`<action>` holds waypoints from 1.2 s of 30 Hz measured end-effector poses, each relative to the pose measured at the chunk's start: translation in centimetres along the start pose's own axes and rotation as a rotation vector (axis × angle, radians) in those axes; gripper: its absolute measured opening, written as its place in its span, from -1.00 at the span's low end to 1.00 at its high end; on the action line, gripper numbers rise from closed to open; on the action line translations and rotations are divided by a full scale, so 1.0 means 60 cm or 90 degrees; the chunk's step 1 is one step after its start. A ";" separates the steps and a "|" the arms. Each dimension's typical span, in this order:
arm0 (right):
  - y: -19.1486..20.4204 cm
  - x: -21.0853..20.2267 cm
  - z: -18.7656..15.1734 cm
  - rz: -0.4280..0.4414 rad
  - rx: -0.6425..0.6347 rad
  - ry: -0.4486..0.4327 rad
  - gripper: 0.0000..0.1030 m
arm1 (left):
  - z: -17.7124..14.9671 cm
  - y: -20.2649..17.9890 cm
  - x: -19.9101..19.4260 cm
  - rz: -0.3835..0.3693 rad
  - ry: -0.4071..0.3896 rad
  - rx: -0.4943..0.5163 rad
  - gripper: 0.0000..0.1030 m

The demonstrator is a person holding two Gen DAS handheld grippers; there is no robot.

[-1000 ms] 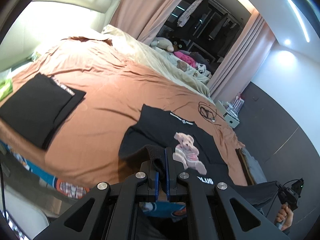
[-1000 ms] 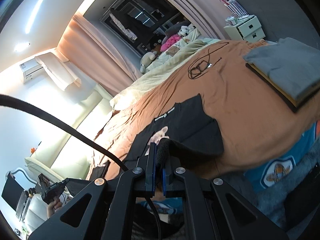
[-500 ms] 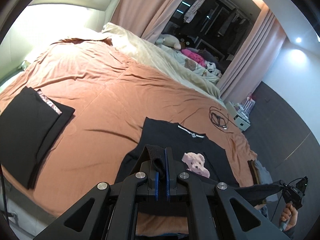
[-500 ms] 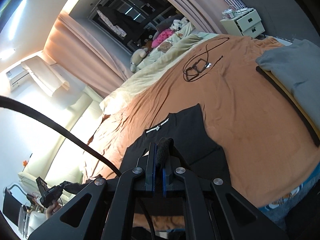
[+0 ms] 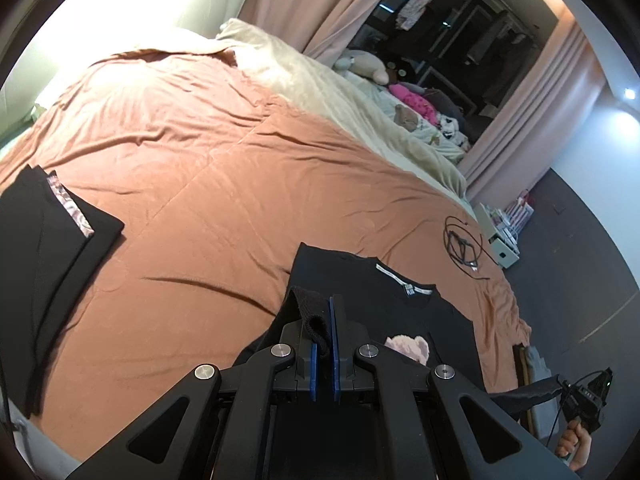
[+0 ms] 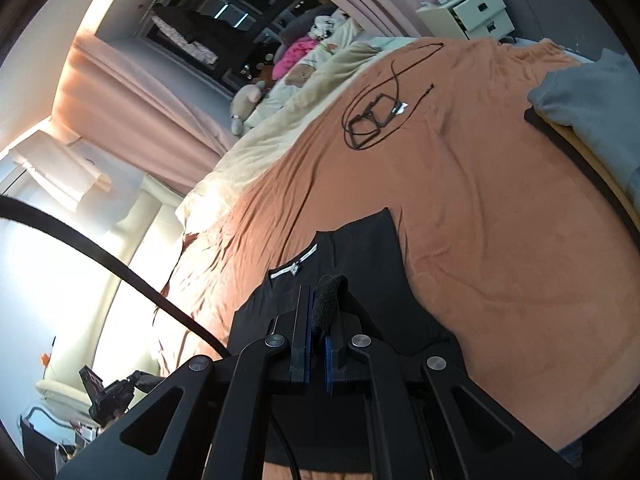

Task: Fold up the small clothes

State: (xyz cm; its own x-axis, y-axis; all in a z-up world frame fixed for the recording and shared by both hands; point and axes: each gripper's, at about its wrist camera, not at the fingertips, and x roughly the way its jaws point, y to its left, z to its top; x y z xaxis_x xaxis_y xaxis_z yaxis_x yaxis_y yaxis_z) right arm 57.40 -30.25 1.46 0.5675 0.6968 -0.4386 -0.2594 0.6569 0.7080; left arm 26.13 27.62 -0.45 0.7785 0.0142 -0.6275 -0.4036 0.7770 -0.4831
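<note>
Rust-orange bedspread (image 5: 240, 184) carries a black bear-print T-shirt (image 5: 384, 300), its hem pinched by left gripper (image 5: 324, 332) and right gripper (image 6: 318, 312).

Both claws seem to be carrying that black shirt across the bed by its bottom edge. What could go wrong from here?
1. Each gripper, left and right, pinches only a small bunch of the shirt, so the hem could slip out.
2. The upper part lies on the bedspread; dragging may wrinkle it and spoil the fold.
3. A loose cable lies beyond the collar and could get swept along.
</note>
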 end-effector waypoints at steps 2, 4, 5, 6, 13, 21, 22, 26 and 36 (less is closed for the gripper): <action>-0.001 0.013 0.006 -0.007 0.006 0.002 -0.98 | 0.011 0.004 0.022 0.002 0.005 -0.011 -0.91; -0.004 0.033 0.014 -0.014 0.017 0.009 -0.98 | 0.020 0.004 0.042 0.007 0.013 -0.016 -0.91; -0.005 0.044 0.018 -0.017 0.022 0.012 -0.98 | 0.024 0.004 0.054 0.010 0.017 -0.018 -0.91; -0.007 0.057 0.026 -0.022 0.030 0.016 -0.98 | 0.028 0.004 0.067 0.014 0.021 -0.020 -0.91; -0.014 0.117 0.050 -0.053 0.061 0.036 -0.98 | 0.053 0.017 0.150 0.037 0.049 -0.042 -0.91; -0.021 0.169 0.062 -0.089 0.096 0.057 -0.98 | 0.070 0.026 0.246 0.066 0.084 -0.051 -0.91; -0.023 0.175 0.063 -0.092 0.099 0.059 -0.98 | 0.071 0.029 0.261 0.071 0.090 -0.053 -0.91; -0.033 0.201 0.064 -0.114 0.107 0.070 -0.98 | 0.071 0.037 0.304 0.084 0.105 -0.055 -0.91; -0.037 0.231 0.058 -0.150 0.135 0.100 -0.93 | 0.063 0.069 0.401 0.121 0.153 -0.056 -0.89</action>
State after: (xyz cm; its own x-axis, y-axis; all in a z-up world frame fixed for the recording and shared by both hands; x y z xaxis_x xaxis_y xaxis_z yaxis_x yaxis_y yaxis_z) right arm 68.56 -23.05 -4.24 0.4608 0.5802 -0.6716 0.0415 0.7418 0.6693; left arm 45.01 33.53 -15.26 0.5538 -0.0032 -0.8326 -0.5787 0.7175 -0.3877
